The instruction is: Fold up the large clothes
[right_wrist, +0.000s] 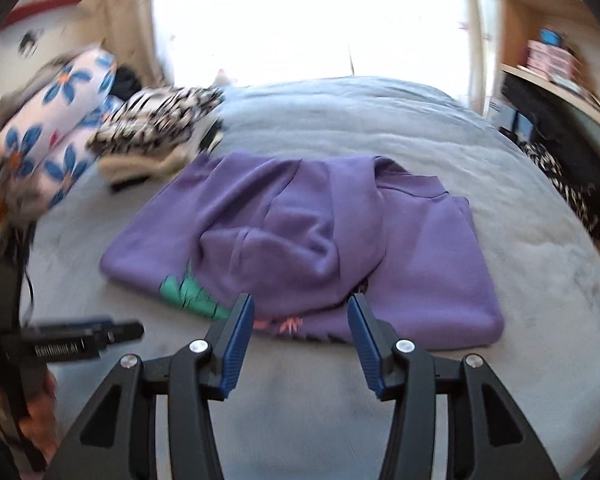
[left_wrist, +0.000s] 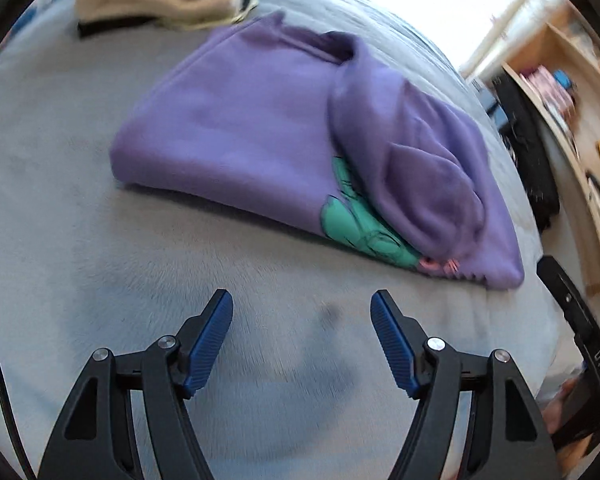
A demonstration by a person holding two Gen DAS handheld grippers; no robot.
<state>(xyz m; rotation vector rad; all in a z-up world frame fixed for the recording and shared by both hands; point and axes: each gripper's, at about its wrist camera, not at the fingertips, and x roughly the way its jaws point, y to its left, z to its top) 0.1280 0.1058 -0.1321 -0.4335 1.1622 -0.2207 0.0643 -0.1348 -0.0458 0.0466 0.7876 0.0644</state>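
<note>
A folded purple sweatshirt [right_wrist: 300,248] with a green print lies mid-bed on the grey bed cover [right_wrist: 380,120], one sleeve draped across its top. Towards the far left corner sits one stack of folded clothes [right_wrist: 160,128] beside a flowered pillow [right_wrist: 52,128]. The left gripper [left_wrist: 302,340] and the right gripper [right_wrist: 300,340] both have jaws apart, holding nothing, over the bed's near edge.

Prob. bedroom: bed [right_wrist: 380,120], pillows [right_wrist: 56,128]

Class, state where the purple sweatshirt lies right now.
In both wrist views, the purple sweatshirt lies folded on the grey bed cover, just beyond the tongs, right of the striped clothes pile.
</note>
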